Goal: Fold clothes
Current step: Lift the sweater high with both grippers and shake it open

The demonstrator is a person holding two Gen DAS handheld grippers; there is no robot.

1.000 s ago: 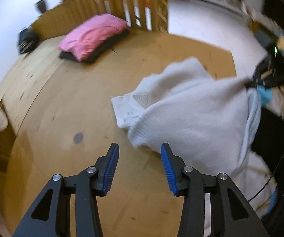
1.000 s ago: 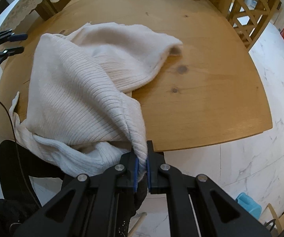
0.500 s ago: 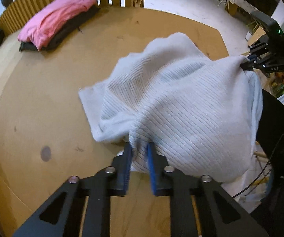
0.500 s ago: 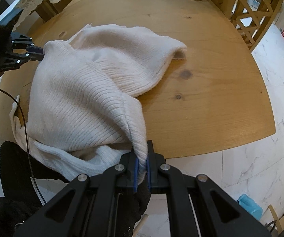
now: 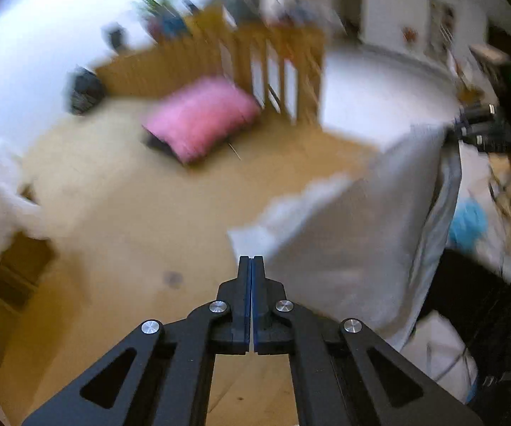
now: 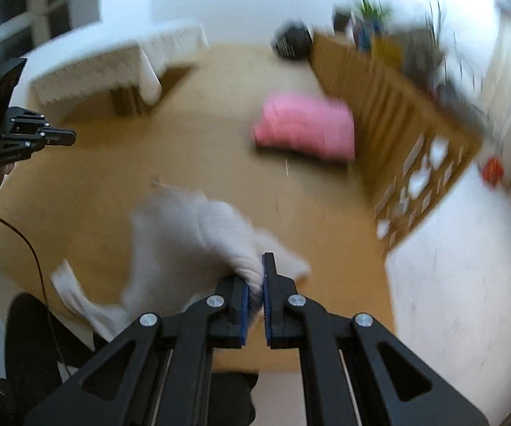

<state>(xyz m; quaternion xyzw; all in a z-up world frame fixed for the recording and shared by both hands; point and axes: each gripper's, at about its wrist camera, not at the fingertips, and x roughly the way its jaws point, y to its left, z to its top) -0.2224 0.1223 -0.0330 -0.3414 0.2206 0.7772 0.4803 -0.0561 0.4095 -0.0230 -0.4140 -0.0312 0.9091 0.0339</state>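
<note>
We see bare table (image 6: 184,163) across the middle; only the pink pile (image 6: 305,131) by the far edge blocks passage.

Setting: a home, living or dining room. Evidence: large wooden table (image 5: 120,234); folded pink garment (image 6: 305,129) at 12 o'clock on it; slatted wooden divider (image 6: 390,106) at 1 o'clock, potted plant (image 6: 370,10) above; lace-covered side table (image 6: 113,60) at 10 o'clock; white marble-look floor (image 6: 461,266) at 3 o'clock.
</note>
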